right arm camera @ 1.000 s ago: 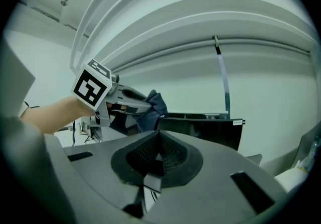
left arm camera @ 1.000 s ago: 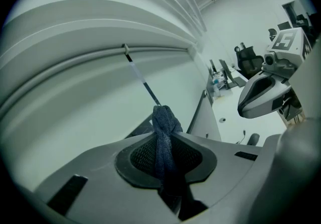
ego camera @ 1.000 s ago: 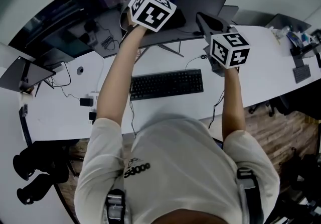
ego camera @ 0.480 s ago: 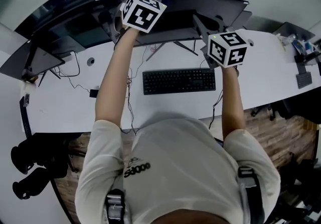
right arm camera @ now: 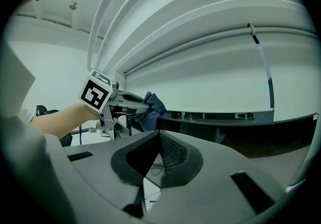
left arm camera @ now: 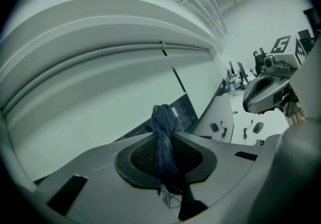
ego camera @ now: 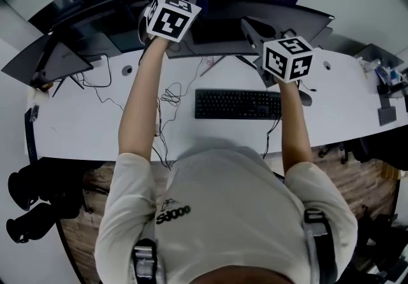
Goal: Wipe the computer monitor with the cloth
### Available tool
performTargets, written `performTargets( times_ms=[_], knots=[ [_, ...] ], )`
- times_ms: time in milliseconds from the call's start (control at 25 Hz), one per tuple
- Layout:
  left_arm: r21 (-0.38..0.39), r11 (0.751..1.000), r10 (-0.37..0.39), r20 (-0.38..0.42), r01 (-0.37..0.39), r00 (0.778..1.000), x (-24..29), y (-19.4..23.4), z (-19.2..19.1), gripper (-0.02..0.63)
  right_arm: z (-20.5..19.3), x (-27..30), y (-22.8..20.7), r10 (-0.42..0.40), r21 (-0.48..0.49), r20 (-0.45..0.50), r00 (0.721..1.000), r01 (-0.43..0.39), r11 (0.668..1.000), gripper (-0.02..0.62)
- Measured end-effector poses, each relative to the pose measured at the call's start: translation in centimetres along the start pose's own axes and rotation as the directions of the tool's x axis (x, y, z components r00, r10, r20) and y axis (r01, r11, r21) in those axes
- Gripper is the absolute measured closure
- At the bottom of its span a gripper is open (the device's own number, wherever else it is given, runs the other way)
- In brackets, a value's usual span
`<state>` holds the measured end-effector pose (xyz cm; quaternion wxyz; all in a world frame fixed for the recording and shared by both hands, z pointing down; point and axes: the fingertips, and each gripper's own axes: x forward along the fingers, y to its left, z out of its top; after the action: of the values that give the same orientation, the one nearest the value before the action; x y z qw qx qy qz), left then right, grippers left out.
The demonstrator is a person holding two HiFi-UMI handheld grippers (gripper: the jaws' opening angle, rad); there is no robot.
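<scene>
My left gripper is shut on a dark blue cloth, which sticks up past the jaws in a twisted bunch. It is raised in front of the upper part of the dark computer monitor at the back of the white desk. In the right gripper view the left gripper holds the cloth close to the monitor's top edge. My right gripper is shut with nothing in it, raised to the right of the left one, in front of the monitor.
A black keyboard lies on the desk under my arms, with loose cables to its left. Another screen stands at the left. Small items sit at the desk's far right. A curved wall rises behind.
Both grippers have stayed raised at the monitor; the left one has moved slightly up and left. The head view has shifted, so the keyboard and monitor now sit further right.
</scene>
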<state>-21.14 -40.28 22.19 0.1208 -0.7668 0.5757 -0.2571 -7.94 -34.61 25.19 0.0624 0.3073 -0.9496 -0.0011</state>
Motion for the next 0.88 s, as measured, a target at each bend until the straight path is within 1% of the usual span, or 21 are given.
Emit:
performTargets(
  times_ms=[160,360,440,600,760,880],
  knots=[
    [-0.027,0.999,0.027,-0.005,-0.028,1.000,-1.8,2.8,-2.2,0.534,-0.2,2.2,2.5,0.024,-0.017,-0.029,0.999,-0.025,1.000,0.598],
    [-0.044,0.997,0.057,-0.012,-0.058,0.998,-3.4,5.9,-4.4,0.534,-0.4,4.4,4.9,0.041,-0.028,-0.033,0.999,-0.042,0.999,0.598],
    [-0.065,0.995,0.075,-0.002,-0.075,0.997,-4.1,7.1,-5.2,0.535,-0.4,5.2,5.8,0.042,-0.033,-0.032,0.999,-0.043,0.999,0.598],
    [-0.141,0.986,0.096,0.027,-0.091,0.995,-5.5,8.8,-6.5,0.534,-0.2,6.3,6.9,0.047,-0.006,-0.014,0.999,-0.047,0.999,0.598],
    [-0.266,0.960,0.109,0.064,-0.088,0.992,-6.7,10.7,-8.4,0.534,-0.2,7.2,8.6,0.085,-0.003,-0.027,0.996,-0.085,0.996,0.600],
    [-0.315,0.945,0.114,0.073,-0.086,0.991,-7.2,11.4,-9.9,0.534,-0.2,7.8,9.6,0.092,0.002,-0.027,0.995,-0.092,0.996,0.599]
  ],
)
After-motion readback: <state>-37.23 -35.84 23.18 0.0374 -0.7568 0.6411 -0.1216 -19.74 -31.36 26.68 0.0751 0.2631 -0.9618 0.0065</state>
